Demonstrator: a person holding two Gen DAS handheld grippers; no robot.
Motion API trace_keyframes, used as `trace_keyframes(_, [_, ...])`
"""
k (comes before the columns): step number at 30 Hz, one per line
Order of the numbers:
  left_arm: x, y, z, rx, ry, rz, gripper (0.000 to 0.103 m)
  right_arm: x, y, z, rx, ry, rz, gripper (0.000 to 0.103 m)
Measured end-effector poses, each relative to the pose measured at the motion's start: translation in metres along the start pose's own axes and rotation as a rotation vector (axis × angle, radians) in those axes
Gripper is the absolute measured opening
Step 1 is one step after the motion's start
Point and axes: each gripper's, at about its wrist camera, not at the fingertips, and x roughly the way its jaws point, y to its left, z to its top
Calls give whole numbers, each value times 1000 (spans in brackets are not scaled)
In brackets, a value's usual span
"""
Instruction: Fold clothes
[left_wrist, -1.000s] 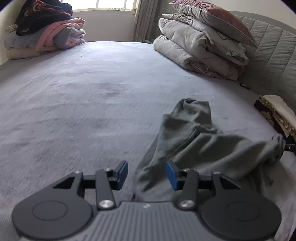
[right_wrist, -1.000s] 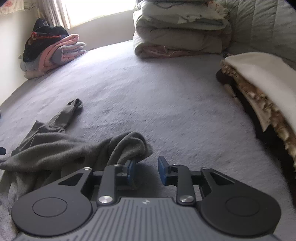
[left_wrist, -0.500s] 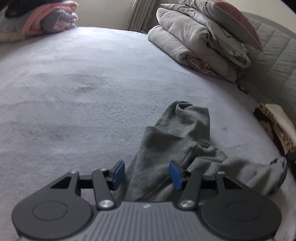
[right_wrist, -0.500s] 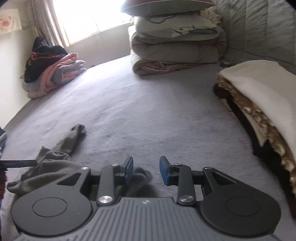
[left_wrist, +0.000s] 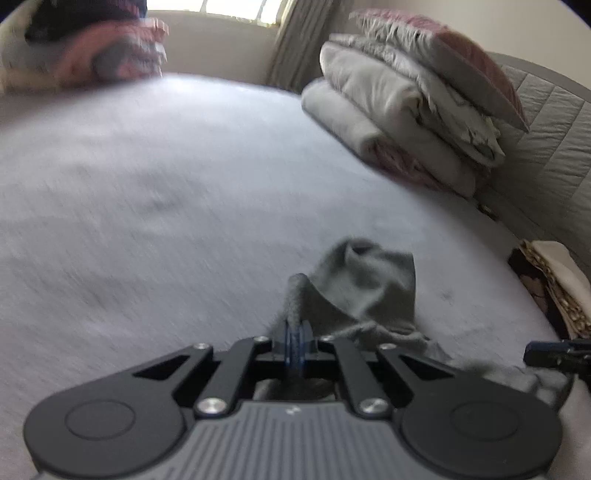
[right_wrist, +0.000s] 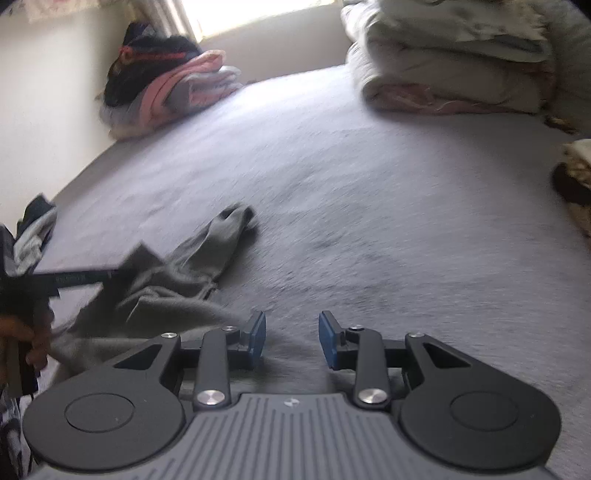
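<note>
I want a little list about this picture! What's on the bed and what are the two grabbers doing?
surface: grey bed
garment: crumpled grey garment, lying unfolded
left gripper: shut, pinching a fold of the garment
right gripper: open, cloth lies between its fingers
far corner: pile of folded clothes
by the headboard: stacked bedding with a pillow on top
picture sharpness: blurry, both views
</note>
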Motion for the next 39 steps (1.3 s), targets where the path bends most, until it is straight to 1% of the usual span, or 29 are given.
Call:
trace_keyframes(3, [-17, -2, 5, 22, -69, 38, 4, 10, 9, 0, -22, 31, 7, 35])
trace_keyframes(5, [-26, 0, 7, 21, -91, 62, 4, 17, 14, 0, -37, 51, 11, 35])
trace_keyframes(7, [-32, 3, 8, 16, -90, 87, 4, 23, 19, -1, -48, 66, 12, 35])
trace_keyframes(11, [-44, 9, 6, 6, -75, 135, 4, 22, 23, -2, -73, 67, 3, 36])
trace_keyframes(16, [-65, 20, -2, 6, -67, 167, 4, 22, 24, -3, -90, 69, 0, 36])
trace_keyframes(18, [-71, 26, -8, -6, -50, 167, 4, 21, 23, -4, -95, 71, 8, 36])
trace_keyframes(20, [-76, 32, -13, -20, -28, 164, 4, 21, 25, -5, -117, 76, -1, 40])
trace_keyframes(23, [-82, 41, -22, -45, 7, 159, 4, 23, 26, -8, -133, 90, -2, 40])
trace_keyframes(28, [-77, 48, -39, -80, 88, 148, 4, 32, 32, -13, -162, 121, -20, 41])
trace_keyframes(30, [-75, 51, -45, -92, 108, 141, 4, 38, 35, -15, -180, 129, -34, 41])
trace_keyframes(32, [-75, 53, -48, -99, 114, 134, 5, 41, 42, -19, -217, 126, -57, 38])
trace_keyframes(33, [-76, 54, -48, -100, 112, 132, 5, 42, 46, -20, -237, 121, -73, 27])
trace_keyframes(34, [-77, 53, -48, -101, 110, 130, 4, 43, 50, -21, -257, 116, -89, 14])
trace_keyframes(35, [-79, 53, -48, -102, 107, 128, 4, 43, 53, -21, -270, 110, -100, 13])
trace_keyframes(36, [-81, 53, -47, -103, 103, 126, 4, 42, 56, -21, -279, 102, -108, 10])
trace_keyframes(39, [-87, 53, -44, -106, 90, 120, 4, 32, 61, -21, -291, 47, -127, 8])
